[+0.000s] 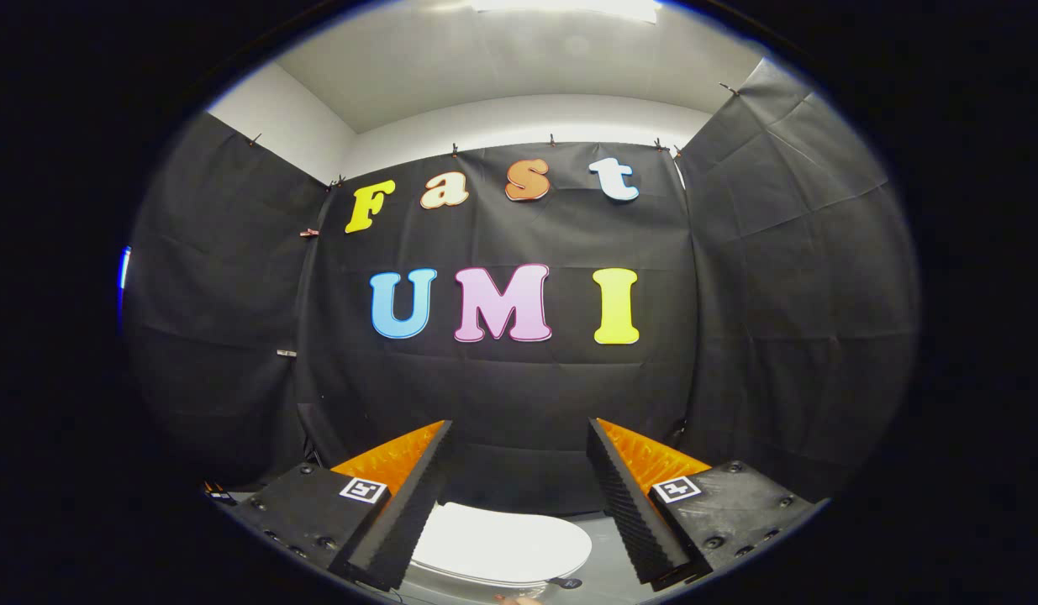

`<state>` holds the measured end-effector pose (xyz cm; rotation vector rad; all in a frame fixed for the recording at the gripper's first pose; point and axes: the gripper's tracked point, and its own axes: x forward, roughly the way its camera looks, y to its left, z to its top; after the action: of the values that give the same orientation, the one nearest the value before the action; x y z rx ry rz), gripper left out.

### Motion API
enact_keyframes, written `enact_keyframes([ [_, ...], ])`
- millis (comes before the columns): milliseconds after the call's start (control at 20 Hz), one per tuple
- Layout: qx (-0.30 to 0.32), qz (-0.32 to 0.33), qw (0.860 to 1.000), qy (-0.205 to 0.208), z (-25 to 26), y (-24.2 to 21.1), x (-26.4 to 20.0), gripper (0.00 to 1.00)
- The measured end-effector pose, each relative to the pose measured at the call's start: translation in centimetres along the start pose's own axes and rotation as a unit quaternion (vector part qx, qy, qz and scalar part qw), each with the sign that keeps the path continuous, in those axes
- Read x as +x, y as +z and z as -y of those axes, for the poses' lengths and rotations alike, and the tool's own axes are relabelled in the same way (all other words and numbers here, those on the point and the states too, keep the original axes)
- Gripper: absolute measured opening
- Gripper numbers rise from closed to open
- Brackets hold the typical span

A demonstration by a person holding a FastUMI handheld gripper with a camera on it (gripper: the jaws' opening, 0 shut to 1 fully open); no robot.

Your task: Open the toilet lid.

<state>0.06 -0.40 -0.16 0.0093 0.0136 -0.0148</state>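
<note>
The white toilet lid lies flat and closed, low down between my two fingers and below them. My gripper is open, held up in the air above the toilet and facing the back wall, with nothing between its fingers. The left finger and the right finger have black ribbed pads and orange outer sides. Part of the lid's left side is hidden behind the left finger.
Black cloth walls close the booth in on three sides just beyond the toilet. A small dark object lies on the grey floor by the lid's near right edge.
</note>
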Motion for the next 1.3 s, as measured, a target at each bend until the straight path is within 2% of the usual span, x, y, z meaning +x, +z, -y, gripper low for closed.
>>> enact_keyframes([
  [600,0.007,-0.004,1.000,-0.008,0.5,-0.2,0.1,0.99],
  [950,0.018,-0.007,0.998,-0.056,3.8,-0.5,0.8,0.99],
  [1300,0.067,-0.062,0.990,-0.106,7.6,-5.2,2.7,0.99],
])
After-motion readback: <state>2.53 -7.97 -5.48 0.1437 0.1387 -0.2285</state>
